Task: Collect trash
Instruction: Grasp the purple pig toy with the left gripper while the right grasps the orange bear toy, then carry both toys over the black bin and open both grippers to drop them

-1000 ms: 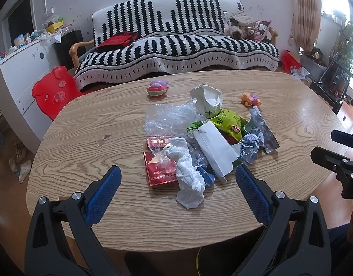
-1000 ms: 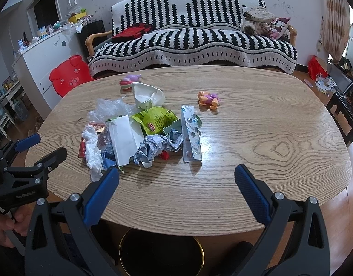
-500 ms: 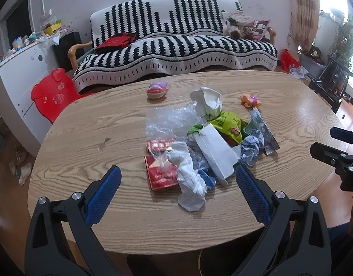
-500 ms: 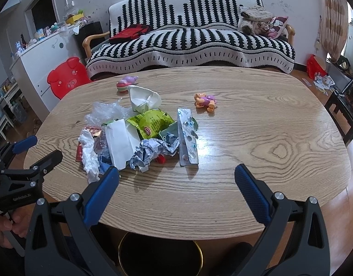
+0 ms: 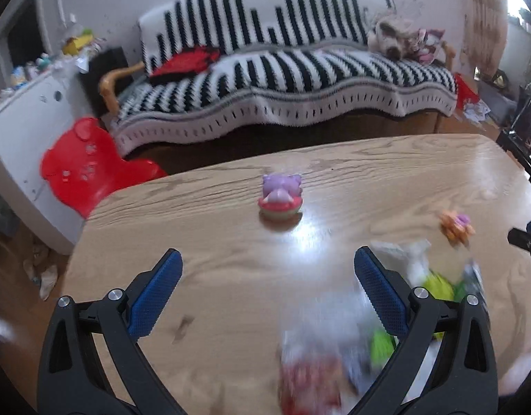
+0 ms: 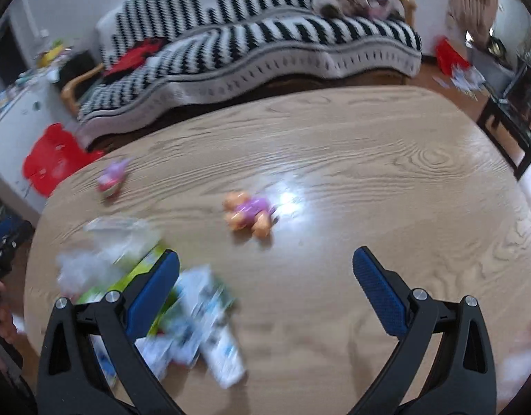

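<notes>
A pile of trash lies on the wooden table: clear plastic, a red packet, green wrappers and white paper, all blurred. My left gripper is open and empty over the table, the pile under and right of its right finger. In the right wrist view the pile sits at lower left, with a blister strip and a green wrapper. My right gripper is open and empty, its left finger over the pile.
A purple and pink toy and an orange and purple toy stand on the table behind the pile. A striped sofa is beyond the table, a red child's chair at left.
Both grippers have moved forward and down over the table, close to the pile. The pile now sits low in both views and is motion-blurred. Both stay open.
</notes>
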`<state>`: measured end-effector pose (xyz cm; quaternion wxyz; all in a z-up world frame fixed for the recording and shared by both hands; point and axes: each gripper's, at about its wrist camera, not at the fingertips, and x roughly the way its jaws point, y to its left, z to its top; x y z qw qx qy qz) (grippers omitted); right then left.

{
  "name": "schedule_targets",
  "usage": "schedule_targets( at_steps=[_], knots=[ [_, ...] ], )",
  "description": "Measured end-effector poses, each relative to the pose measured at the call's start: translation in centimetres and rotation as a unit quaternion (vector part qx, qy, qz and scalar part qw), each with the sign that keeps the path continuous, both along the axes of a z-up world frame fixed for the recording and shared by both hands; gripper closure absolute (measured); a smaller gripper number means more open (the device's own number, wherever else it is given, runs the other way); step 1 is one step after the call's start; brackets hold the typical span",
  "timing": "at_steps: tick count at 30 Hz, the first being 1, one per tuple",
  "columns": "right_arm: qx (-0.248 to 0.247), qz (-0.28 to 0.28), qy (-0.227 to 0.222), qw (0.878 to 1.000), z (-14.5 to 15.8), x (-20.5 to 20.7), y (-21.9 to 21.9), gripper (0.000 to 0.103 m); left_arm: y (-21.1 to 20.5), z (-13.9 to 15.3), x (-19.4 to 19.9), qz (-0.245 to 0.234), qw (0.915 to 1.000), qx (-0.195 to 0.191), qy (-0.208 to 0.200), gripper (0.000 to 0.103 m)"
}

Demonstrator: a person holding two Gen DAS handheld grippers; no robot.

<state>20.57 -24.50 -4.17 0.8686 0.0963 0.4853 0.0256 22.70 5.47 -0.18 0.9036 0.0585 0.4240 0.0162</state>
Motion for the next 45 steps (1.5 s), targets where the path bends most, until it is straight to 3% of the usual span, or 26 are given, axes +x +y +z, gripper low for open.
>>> schedule_targets(
  at_steps=[4,9,17,19,20,21,26,35,40,43,45],
  knots=[
    [0.007,-0.008,0.029,1.000,-3.2,3.9,0.0,0.006,0.6,-3.6,6.2,0.006,0.9989,-0.022,0.040,0.006],
    [-0.015,0.010,0.045,0.999,-5.4,6.6,1.8,0.006,1.1,-6.9,11.2,0.007,0.9981,-0.019,0.058,0.006],
    [-0.025,0.016,0.056,0.998,-7.2,7.9,3.4,0.006,0.9,-10.4,15.4,0.001,0.9939,0.014,0.109,0.006],
    [-0.052,0.023,0.047,0.997,-7.1,7.5,4.2,0.016,1.3,-10.7,15.5,0.007,0.9942,0.008,0.107,0.008],
    [-0.065,0.027,0.041,0.997,-7.0,7.4,4.5,0.032,1.5,-10.6,15.5,0.007,0.9947,0.002,0.103,0.021],
    [-0.072,0.031,0.037,0.996,-6.8,7.3,4.8,0.046,1.7,-10.6,15.5,0.008,0.9952,-0.006,0.098,0.043],
    [-0.064,0.029,0.022,0.997,-6.2,6.4,4.6,0.046,1.2,-9.8,14.3,0.006,0.9964,-0.001,0.084,0.052],
    [-0.044,0.034,-0.039,0.998,0.1,0.3,3.3,0.046,1.6,-1.0,6.4,-0.008,1.0000,-0.002,0.003,0.052],
    [-0.028,0.070,-0.071,0.995,4.7,-7.7,3.5,0.046,0.6,3.0,-3.4,-0.032,0.9990,-0.026,-0.019,0.052],
    [-0.001,0.099,-0.082,0.992,6.1,-13.8,3.7,0.046,-0.5,3.7,-10.6,-0.055,0.9975,-0.038,-0.025,0.052],
    [0.010,0.118,-0.080,0.990,5.8,-17.8,4.1,0.046,-1.7,2.9,-16.0,-0.077,0.9958,-0.049,-0.009,0.052]
  ],
)
